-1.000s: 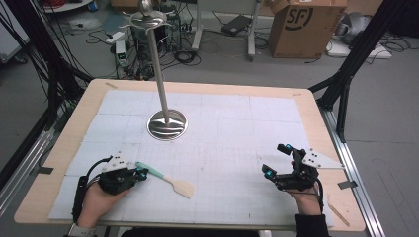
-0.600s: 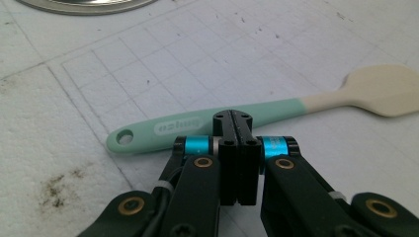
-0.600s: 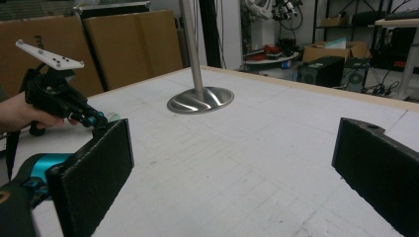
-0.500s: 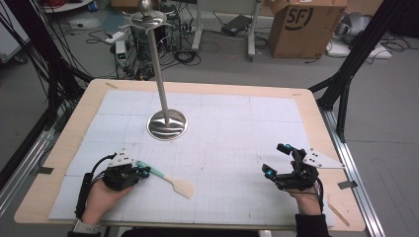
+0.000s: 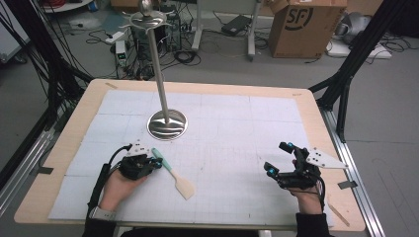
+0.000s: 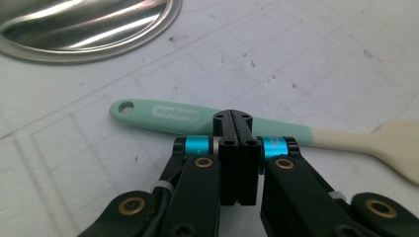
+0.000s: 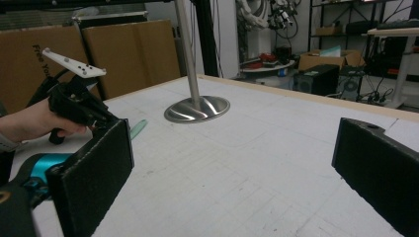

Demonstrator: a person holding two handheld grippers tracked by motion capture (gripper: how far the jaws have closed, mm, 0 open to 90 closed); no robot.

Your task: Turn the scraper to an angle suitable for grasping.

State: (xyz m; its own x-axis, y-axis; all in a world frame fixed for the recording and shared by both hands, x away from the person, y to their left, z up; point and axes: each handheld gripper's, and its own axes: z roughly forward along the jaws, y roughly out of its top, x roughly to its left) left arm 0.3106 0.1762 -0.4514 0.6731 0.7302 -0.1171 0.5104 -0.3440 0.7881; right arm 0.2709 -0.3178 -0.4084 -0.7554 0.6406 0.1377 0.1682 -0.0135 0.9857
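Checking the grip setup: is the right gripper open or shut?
Open: the right gripper shows a wide gap between its jaws, with nothing held.

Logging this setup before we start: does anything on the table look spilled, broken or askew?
Nothing stands out. The spatula lies flat beside the shut left gripper, the metal stand is upright, and the right gripper is open.

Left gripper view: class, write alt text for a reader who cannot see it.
A hand-held gripper, jaws pressed together, sits just in front of a mint-handled spatula with a cream blade, lying on a white gridded mat. The rim of a shiny metal base curves across the upper left.
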